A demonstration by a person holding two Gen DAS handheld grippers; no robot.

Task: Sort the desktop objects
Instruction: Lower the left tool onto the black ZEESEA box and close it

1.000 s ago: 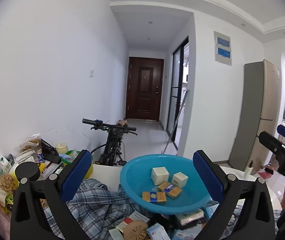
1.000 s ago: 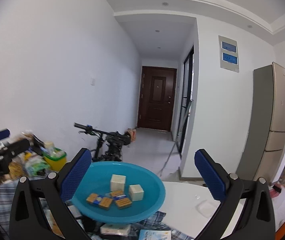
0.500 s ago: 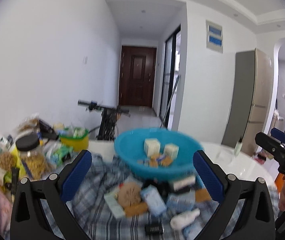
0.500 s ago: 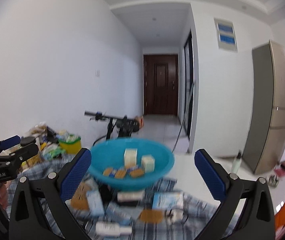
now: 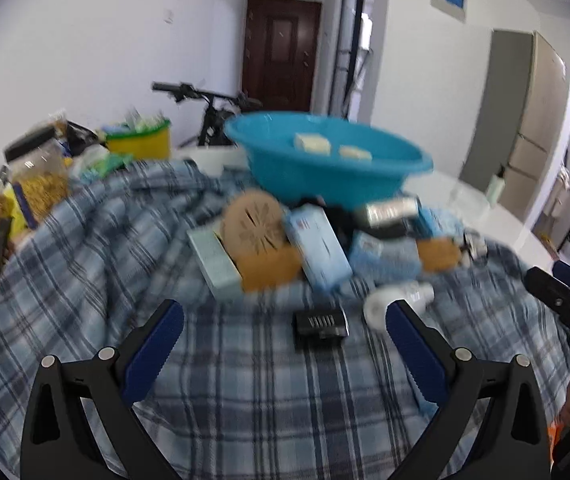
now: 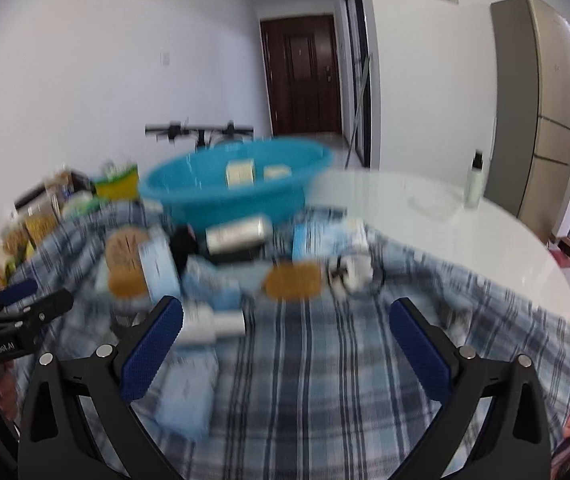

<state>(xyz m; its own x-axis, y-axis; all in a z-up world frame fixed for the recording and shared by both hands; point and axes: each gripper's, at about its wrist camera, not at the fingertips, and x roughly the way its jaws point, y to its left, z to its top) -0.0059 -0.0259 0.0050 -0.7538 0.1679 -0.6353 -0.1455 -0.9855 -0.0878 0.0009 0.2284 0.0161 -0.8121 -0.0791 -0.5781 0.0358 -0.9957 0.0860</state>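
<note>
Both the left hand-held gripper (image 5: 285, 344) and the right hand-held gripper (image 6: 285, 340) stood released and empty above the plaid cloth (image 5: 245, 400). Beyond them lay a black device (image 5: 320, 324), then piled boxes (image 5: 317, 248). Farthest stood the blue basin (image 5: 337, 168), holding two cream boxes (image 5: 312, 143).

1. Blue basin (image 5: 337, 176): one, beyond the left claw (image 5: 285, 350).
2. Pale cubes (image 5: 312, 143) inside the basin: two visible.
3. Black box (image 5: 320, 326): one, between the left claw's fingers.
4. White tube (image 5: 399, 300): one, ahead of its right finger.
</note>
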